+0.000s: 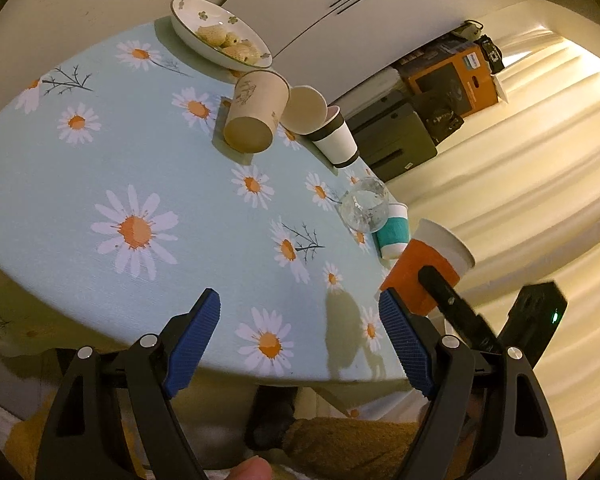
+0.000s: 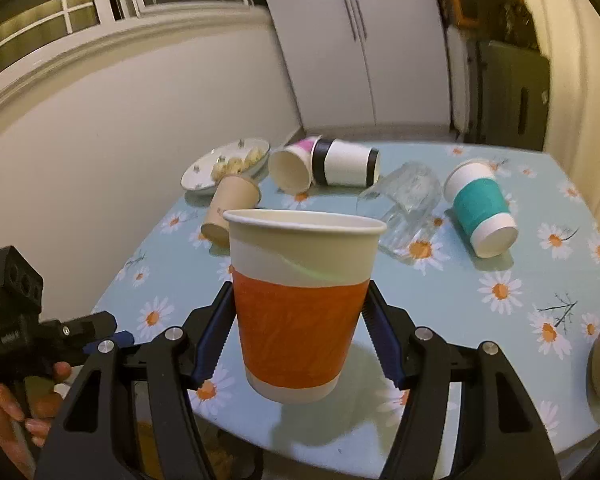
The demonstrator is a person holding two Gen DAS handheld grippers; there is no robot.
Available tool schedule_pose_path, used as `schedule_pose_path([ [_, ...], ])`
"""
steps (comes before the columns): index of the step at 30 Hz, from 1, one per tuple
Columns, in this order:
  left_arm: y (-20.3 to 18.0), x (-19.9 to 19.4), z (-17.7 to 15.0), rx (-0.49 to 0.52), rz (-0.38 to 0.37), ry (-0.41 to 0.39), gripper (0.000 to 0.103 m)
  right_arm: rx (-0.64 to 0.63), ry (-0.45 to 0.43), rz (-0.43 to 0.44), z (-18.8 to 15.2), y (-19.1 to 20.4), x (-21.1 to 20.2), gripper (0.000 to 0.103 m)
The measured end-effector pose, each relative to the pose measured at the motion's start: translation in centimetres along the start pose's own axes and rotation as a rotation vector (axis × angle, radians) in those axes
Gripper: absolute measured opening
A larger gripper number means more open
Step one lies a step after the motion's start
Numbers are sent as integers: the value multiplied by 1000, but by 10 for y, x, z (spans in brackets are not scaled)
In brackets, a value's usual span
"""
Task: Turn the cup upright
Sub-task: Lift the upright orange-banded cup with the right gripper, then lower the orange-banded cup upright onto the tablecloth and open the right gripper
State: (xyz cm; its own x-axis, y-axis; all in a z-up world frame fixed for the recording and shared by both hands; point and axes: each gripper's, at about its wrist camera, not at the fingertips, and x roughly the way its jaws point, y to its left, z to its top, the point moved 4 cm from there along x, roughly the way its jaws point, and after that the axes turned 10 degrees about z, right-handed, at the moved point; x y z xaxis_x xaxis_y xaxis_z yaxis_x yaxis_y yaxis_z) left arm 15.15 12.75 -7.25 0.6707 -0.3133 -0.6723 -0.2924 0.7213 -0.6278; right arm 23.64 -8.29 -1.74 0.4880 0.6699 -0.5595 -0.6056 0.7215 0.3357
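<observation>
**Orange cup held upright over the near table edge**

While the right gripper (image 2: 298,332) clamps the orange cup (image 2: 302,304) by its sleeve, mouth up, the cup hangs above the near edge of the daisy-print table (image 2: 460,320). Beside it the left gripper (image 1: 300,344) gapes wide, grasping nothing. Toward the far edge lie a teal cup (image 2: 480,208), a glass (image 2: 404,204), other tipped paper cups and a snack plate (image 2: 204,172)

In the right wrist view, the right claw (image 2: 300,332) holds the cup (image 2: 302,304) upright above the near edge of the bench (image 2: 480,320). Behind it a glass (image 2: 404,204) lies on its side, with a banded cup (image 2: 480,208) lying to its right. Farther back lie three more cups (image 2: 348,162), and a plate (image 2: 224,166) sits at back left. The left claw (image 1: 300,344) hangs open over the bench edge, left of the held cup.
</observation>
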Motion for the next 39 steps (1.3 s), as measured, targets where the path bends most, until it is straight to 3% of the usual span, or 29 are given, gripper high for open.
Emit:
schedule_pose_path([
  [3,-2,-4,0,21,6,-16,80,-108,-115,-32,-8,15,-7,64],
  [8,-2,-6,-1,31,25,-29,80,-306,-278,-164,-28,47,-10,63],
  [16,3,-12,-1,15,20,-46,80,-294,-442,-353,-42,44,-6,63],
  [22,3,-11,-1,8,18,-43,80,-249,-403,-436,-54,18,27,63],
  [39,7,-10,1,1,47,-55,80,-287,-364,-414,-81,20,56,64],
])
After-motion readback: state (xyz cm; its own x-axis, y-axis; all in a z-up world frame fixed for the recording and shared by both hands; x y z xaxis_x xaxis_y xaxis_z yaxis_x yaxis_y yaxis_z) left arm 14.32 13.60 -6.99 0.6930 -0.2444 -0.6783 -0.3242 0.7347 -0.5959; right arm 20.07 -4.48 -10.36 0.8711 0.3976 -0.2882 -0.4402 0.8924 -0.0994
